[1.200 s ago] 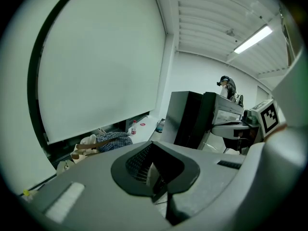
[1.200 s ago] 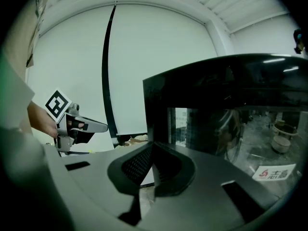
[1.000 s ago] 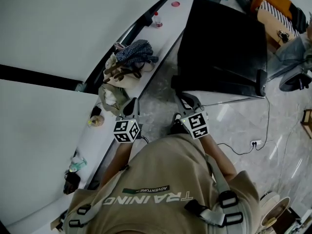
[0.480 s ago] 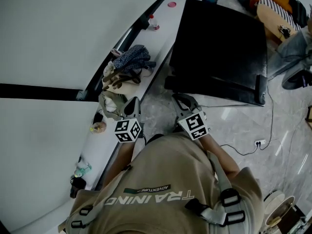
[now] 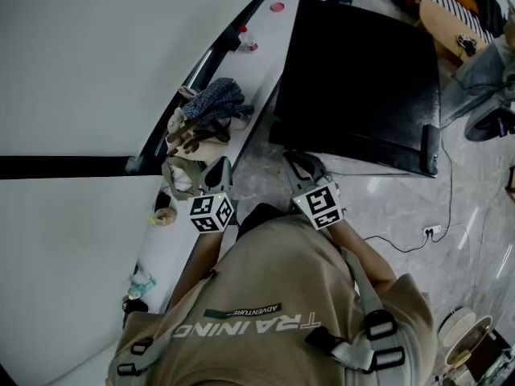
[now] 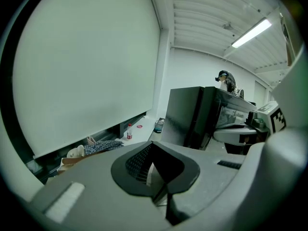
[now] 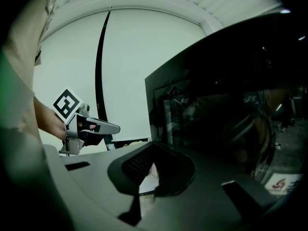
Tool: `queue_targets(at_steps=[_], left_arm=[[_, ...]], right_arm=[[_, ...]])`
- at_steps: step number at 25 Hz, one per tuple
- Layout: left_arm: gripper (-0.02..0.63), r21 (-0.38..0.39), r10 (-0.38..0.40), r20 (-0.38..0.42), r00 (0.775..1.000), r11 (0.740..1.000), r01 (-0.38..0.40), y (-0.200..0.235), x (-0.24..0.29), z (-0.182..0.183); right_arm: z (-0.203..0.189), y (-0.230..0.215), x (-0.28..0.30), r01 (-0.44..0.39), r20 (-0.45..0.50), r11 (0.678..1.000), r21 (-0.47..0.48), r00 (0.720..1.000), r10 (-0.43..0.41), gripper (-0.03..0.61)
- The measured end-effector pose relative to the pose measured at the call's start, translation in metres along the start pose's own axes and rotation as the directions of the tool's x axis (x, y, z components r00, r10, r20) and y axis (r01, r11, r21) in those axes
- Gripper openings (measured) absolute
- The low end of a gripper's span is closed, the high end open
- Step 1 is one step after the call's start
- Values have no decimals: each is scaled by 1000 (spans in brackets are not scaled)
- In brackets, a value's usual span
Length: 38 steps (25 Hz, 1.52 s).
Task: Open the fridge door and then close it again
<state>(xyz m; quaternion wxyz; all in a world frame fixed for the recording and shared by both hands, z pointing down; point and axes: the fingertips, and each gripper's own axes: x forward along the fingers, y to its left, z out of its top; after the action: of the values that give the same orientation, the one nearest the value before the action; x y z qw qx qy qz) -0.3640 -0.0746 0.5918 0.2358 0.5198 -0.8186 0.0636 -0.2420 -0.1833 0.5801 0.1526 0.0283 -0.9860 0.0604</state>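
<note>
Fridge (image 5: 362,71) and jaws are apart, with neither gripper touching it. In the left gripper view the left gripper (image 6: 153,171) has its jaws drawn together, with only a thin pale sliver between the dark pads and nothing held. The right gripper (image 7: 146,174) looks the same in its own view: jaws closed, empty, with the glossy black front of the fridge filling the space beyond them.

From the head view both grippers are held level just in front of the person's chest, side by side and pointing forward over the pale marbled floor (image 5: 261,163). The right one is near the fridge's front left corner. The left one is beside the near stretch of a long white counter (image 5: 269,59) that runs along the wall.

On that counter, near its middle, lies a heap of cloth (image 5: 211,107), blue-checked on top. Farther along stands a small bottle (image 5: 244,39) with a red cap, and beyond it lies a pink disc (image 5: 278,7). A thin cable (image 5: 394,246) trails across the floor to the right of the person.
</note>
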Motion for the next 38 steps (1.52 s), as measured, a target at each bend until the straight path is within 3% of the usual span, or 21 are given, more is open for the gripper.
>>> queue_targets(at_steps=[9,15,25,31,38], left_arm=[[0,14,-106,-36,994,994,107,7,20,-5],[0,67,-210,-31,977,975,212,22,27,12],[0,107,-368,-48,929,923,371,20,29,17],[1,88,-451,-31,892,888,452,-8,22,18],[0,141,-526,-27,850,840,524,-40,16,42]], right_arm=[[-8,-23,-1,162,-35,983,87,987,-160,-5],[-12,-23,-1,317,-86,934,163,948,-306,-5],[6,-12,-3,440,-70,889,125,898,-435,-5],[18,6,-6,452,-44,890,61,892,-450,-5],[58,10,-27,486,48,872,61,871,-489,-5]])
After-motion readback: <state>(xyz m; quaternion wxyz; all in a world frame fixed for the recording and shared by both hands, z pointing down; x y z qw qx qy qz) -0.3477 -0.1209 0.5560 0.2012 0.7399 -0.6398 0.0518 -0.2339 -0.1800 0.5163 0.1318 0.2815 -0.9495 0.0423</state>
